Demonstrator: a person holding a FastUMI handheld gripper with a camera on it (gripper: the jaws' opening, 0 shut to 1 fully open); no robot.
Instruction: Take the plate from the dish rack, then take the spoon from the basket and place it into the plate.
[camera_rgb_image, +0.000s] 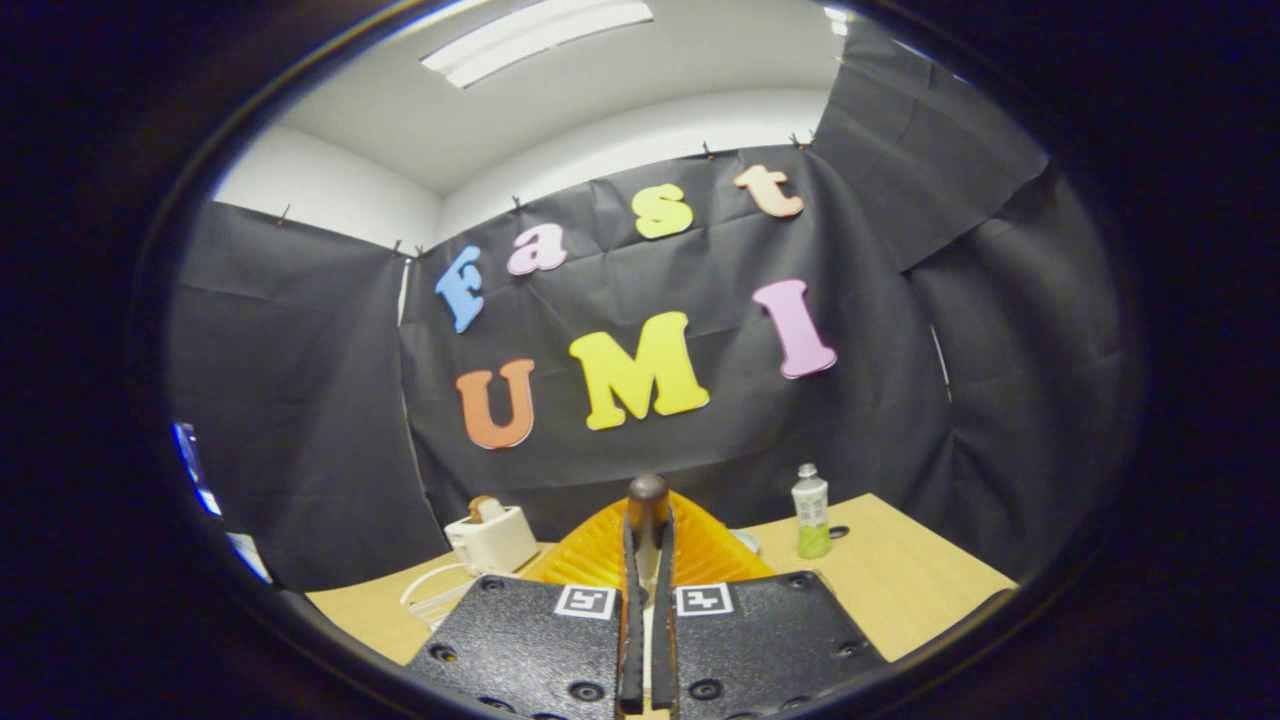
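My gripper (648, 535) is shut on the spoon (648, 497). Its two black fingers (631, 600) press on the pale shaft from both sides. The spoon's dark brown rounded end sticks up just past the fingertips; the rest of it is hidden between the fingers. Right behind the fingers lies an orange ribbed thing (700, 548), spreading to both sides. I cannot tell whether it is the plate or the basket, as the gripper body covers most of it. The gripper is raised and looks level across the wooden table (900, 580).
A white toaster (492, 540) with a slice of bread in it stands beyond the fingers to the left, its white cable (435, 592) looped on the table. A small bottle (811, 512) with green liquid stands to the right, a small dark object (838, 532) beside it.
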